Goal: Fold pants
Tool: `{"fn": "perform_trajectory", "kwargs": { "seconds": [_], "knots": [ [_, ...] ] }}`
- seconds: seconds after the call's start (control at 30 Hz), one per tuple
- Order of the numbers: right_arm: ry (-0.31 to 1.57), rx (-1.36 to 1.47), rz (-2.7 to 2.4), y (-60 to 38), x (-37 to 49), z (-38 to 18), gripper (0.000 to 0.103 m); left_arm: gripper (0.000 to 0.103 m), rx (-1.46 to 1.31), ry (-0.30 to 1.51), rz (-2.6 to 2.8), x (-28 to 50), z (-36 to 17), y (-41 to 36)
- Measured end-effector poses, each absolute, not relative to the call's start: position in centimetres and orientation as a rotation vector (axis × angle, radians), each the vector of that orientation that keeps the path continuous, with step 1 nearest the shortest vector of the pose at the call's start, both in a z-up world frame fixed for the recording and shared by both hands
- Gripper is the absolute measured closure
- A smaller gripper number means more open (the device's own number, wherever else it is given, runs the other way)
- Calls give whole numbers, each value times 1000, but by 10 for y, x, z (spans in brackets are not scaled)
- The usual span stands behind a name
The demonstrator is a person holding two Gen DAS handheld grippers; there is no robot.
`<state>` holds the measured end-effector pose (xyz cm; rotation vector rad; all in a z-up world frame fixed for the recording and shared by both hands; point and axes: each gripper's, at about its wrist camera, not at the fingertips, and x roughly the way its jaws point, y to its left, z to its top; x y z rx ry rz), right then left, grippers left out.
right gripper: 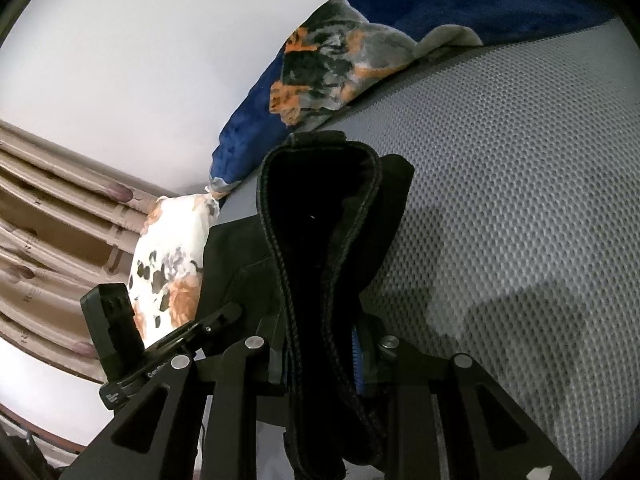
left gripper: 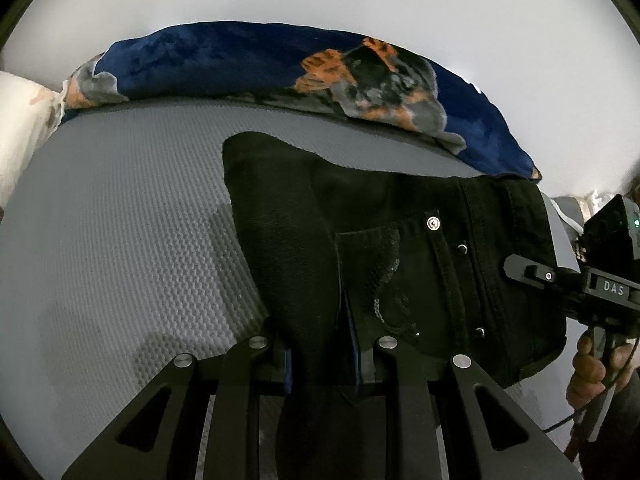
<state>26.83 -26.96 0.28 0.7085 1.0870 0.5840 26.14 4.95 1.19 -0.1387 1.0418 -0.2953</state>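
Observation:
The black pants (left gripper: 400,264) hang above a grey textured mattress (left gripper: 120,216), top end up, with rivets, a front pocket and the waistband showing at the right. My left gripper (left gripper: 326,356) is shut on a fold of the black cloth. My right gripper (right gripper: 320,354) is shut on the stitched waistband (right gripper: 320,216), which loops up in front of the camera. In the left wrist view the right gripper's body (left gripper: 600,288) and the hand holding it sit at the pants' right edge. In the right wrist view the left gripper's body (right gripper: 120,332) shows at lower left.
A dark blue blanket with orange and grey print (left gripper: 280,64) lies along the far edge of the mattress (right gripper: 520,200). A white floral pillow (right gripper: 172,256) sits at the end, and another pale pillow (left gripper: 20,128) at far left. A brown curtain (right gripper: 48,240) hangs beyond.

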Motion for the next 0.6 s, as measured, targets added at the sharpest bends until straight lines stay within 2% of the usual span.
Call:
{"fn": "perform_trajectory", "kwargs": {
  "seconds": [0.2,0.27,0.33,0.43,0.47,0.6],
  "knots": [
    [1090,676,507,-269,275,-11,81,82,-100,1054,-276,278,-5,54],
    [1103,620,448,-268,277,-17,79,77,-91,1060,-271,280,-15,56],
    [1118,556,391,-265,277,-23,66,70,-81,1042,-256,278,-23,58],
    [1118,434,326,-257,274,-25,57,58,-39,1017,-222,274,-29,56],
    [1119,412,317,-255,273,-25,56,55,-28,1009,-208,271,-31,56],
    [1122,350,275,-253,263,-22,51,52,1,996,-181,260,-32,56]
  ]
}}
